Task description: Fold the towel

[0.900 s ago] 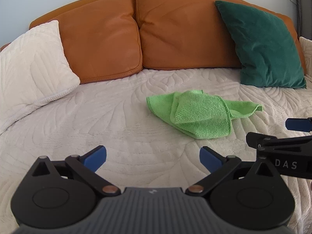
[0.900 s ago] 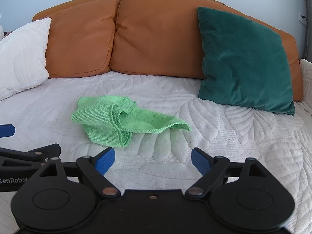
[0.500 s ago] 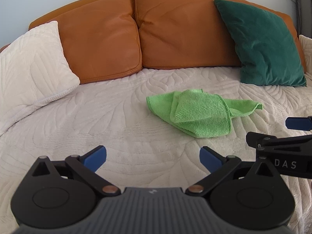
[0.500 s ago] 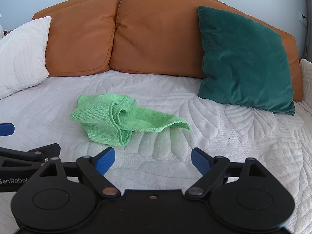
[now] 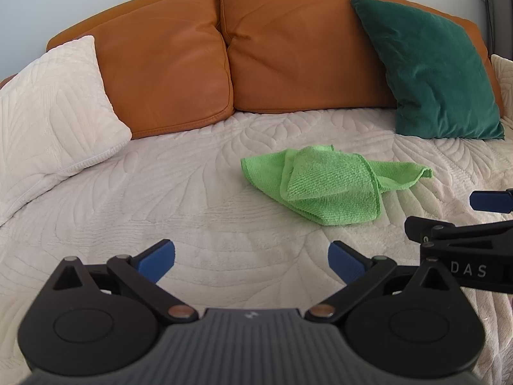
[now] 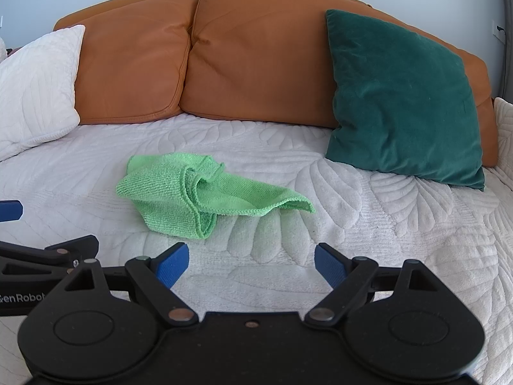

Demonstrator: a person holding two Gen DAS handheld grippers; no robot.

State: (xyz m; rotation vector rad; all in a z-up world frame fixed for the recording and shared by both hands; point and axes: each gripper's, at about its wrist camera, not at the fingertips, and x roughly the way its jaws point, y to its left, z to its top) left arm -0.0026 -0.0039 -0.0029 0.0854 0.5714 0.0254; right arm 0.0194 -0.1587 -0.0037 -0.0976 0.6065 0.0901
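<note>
While the green towel [image 5: 323, 186] lies crumpled on the quilted cover [image 5: 192, 199], left wrist view has left gripper [image 5: 251, 261] jaws wide open, empty, well short of it; right gripper [image 5: 461, 224] cut off at frame edge. Right wrist view: right gripper [image 6: 251, 261] also open, nothing held, towel [image 6: 192, 195] ahead-left, underside layers hidden. Left gripper [image 6: 38, 234] only partly in frame

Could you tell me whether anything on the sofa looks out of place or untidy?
Only the green towel: it lies crumpled on the white cover, one flap doubled over and a corner trailing toward the green cushion. Both grippers, left and right, are open and short of it.
</note>
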